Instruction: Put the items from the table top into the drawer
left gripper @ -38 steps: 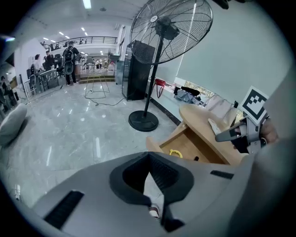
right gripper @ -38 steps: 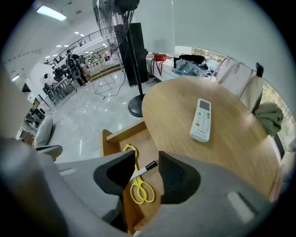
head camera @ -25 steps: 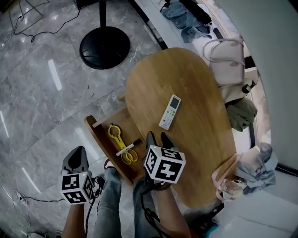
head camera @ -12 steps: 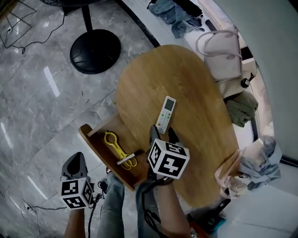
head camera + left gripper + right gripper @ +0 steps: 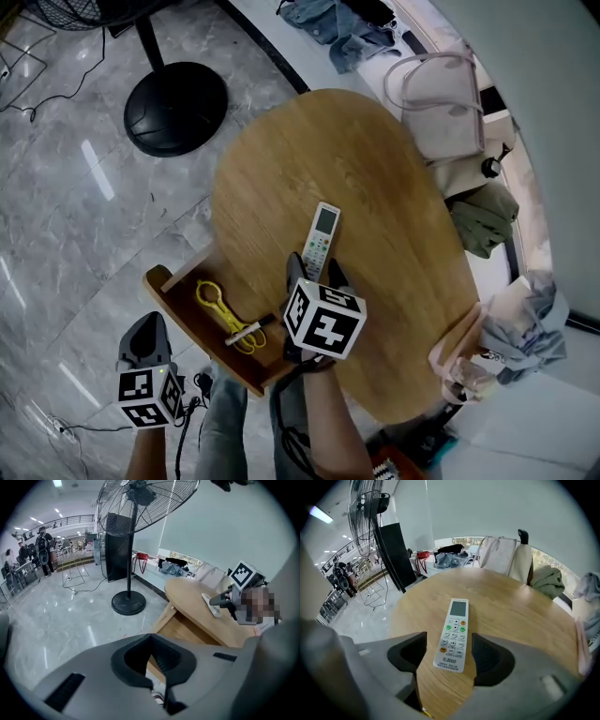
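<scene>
A white remote [image 5: 320,237] lies on the oval wooden table [image 5: 375,178]. My right gripper [image 5: 310,275] hangs over its near end. In the right gripper view the remote [image 5: 453,631] runs between the jaws, which have just been opening. The right gripper [image 5: 449,652] is open and its pads are clear of the remote. The open drawer [image 5: 169,292] holds yellow scissors [image 5: 218,311] and a black-and-white marker [image 5: 247,329]. My left gripper [image 5: 145,336] is low beside the drawer, shut and holding nothing, its tips [image 5: 151,638] closed together.
A floor fan's black base [image 5: 175,108] stands on the marble floor beyond the table. Bags [image 5: 441,94] and clothes [image 5: 483,225] crowd the table's right side. The person's legs [image 5: 225,422] are below the drawer. A cable [image 5: 56,427] lies on the floor.
My right gripper has moved from the drawer's edge out over the table to the remote, and its jaws have widened. The left gripper has drifted slightly and stayed shut.
</scene>
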The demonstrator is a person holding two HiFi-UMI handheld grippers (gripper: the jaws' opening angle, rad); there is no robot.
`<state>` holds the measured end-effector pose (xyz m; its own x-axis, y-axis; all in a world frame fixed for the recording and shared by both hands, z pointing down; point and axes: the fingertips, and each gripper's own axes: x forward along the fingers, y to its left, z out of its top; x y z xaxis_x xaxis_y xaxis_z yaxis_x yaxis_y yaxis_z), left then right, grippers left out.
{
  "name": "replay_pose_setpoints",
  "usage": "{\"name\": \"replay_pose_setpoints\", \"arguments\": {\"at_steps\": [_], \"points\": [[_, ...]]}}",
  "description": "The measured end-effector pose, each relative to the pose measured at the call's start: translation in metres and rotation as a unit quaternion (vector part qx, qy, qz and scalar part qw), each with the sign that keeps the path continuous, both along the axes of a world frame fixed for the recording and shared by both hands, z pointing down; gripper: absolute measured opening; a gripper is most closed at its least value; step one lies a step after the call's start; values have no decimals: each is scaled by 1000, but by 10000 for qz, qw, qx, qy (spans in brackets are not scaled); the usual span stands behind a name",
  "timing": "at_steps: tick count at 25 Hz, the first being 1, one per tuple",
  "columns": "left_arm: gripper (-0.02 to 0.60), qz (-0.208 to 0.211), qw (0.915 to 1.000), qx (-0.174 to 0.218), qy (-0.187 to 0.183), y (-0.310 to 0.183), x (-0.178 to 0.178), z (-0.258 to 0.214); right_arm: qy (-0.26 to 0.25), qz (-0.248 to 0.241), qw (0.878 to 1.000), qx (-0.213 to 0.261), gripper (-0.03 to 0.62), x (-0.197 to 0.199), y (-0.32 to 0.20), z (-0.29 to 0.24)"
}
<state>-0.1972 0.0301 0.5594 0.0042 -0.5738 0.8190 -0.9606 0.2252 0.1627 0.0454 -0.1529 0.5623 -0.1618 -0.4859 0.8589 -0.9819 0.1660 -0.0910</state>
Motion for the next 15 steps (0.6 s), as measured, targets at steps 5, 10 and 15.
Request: {"name": "replay_pose_setpoints", "arguments": {"at_steps": [5, 10, 15], "points": [[-5, -63, 10000, 6, -4, -12, 4, 3, -24, -10, 9999, -106, 284, 4, -9, 11], [-5, -85, 10000, -16, -27, -21, 5, 6, -166, -29, 9995, -275, 285, 1, -17, 19], [-5, -100, 9999, -49, -48, -25, 5, 9, -116, -54, 9993, -357, 285, 2, -22, 25]]}}
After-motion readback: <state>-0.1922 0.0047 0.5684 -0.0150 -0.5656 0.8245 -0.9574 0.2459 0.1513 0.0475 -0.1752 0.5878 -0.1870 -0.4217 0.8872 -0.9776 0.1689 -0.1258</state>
